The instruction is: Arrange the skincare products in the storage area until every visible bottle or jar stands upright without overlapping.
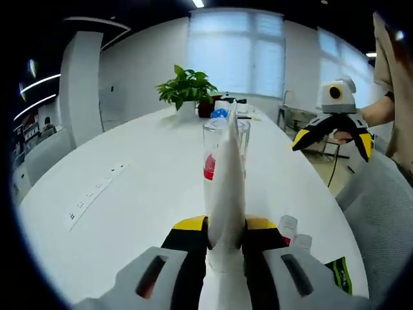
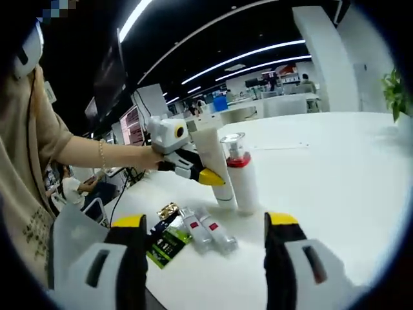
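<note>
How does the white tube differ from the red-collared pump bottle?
The white tube is clamped by the left gripper; the pump bottle stands free on the table. The tube is all white and tapers to a flat end; the bottle has a red collar and clear cap. Both are upright and white-bodied.

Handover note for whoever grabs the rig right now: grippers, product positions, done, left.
Left gripper: shut on the white tube, held upright over the white table, next to the pump bottle.
Right gripper: open, empty, hovering above the lying items.
Pump bottle, red collar: standing upright near the table edge.
Two small bottles: lying flat side by side in front of the pump bottle.
Sachets: flat at the table edge beside them.
Done: pump bottle up.
Left: seat and release the tube, stand both small bottles, keep everything apart.
</note>
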Demonstrator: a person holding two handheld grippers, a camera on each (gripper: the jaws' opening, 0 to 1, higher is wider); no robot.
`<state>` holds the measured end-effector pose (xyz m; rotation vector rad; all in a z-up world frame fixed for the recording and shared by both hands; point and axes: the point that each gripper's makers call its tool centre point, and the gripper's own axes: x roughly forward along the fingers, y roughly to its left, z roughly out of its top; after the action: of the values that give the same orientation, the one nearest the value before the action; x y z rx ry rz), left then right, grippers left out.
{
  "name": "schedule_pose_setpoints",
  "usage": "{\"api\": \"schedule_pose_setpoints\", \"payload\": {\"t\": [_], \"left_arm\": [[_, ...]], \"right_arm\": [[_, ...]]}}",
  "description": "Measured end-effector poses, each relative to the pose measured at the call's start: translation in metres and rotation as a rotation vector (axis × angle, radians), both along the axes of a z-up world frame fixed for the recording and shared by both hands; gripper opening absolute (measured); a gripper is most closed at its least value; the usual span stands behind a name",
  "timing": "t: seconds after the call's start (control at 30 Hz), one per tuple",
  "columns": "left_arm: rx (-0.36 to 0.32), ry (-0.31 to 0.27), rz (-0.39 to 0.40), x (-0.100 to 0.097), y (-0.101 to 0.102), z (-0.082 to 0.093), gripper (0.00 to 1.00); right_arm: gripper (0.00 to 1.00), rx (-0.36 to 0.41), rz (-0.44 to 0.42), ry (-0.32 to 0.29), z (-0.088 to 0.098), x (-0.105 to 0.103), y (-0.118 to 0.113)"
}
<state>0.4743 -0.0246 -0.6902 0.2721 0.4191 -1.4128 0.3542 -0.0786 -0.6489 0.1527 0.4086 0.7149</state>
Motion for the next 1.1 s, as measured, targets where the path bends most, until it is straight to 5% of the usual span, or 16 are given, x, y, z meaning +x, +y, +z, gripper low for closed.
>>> {"api": "schedule_pose_setpoints", "payload": {"t": [0.13,0.6,0.9,1.1], "left_arm": [[0.033,0.0,0.018,-0.002,0.001,-0.001,0.18],[0.066,-0.006,0.115,-0.024,0.036,0.022,0.48],[-0.005,0.089,0.32,-0.041,0.076,0.029,0.7],[0.007,0.127,0.339,-0.071,0.09,0.03,0.72]], "right_arm": [[0.75,-0.004,0.013,0.0,0.001,-0.003,0.005],[0.77,-0.004,0.033,-0.03,0.011,-0.013,0.027],[0.79,-0.014,0.047,-0.022,0.01,-0.031,0.037],[0.81,-0.003,0.019,-0.002,0.003,-0.042,0.036]]}}
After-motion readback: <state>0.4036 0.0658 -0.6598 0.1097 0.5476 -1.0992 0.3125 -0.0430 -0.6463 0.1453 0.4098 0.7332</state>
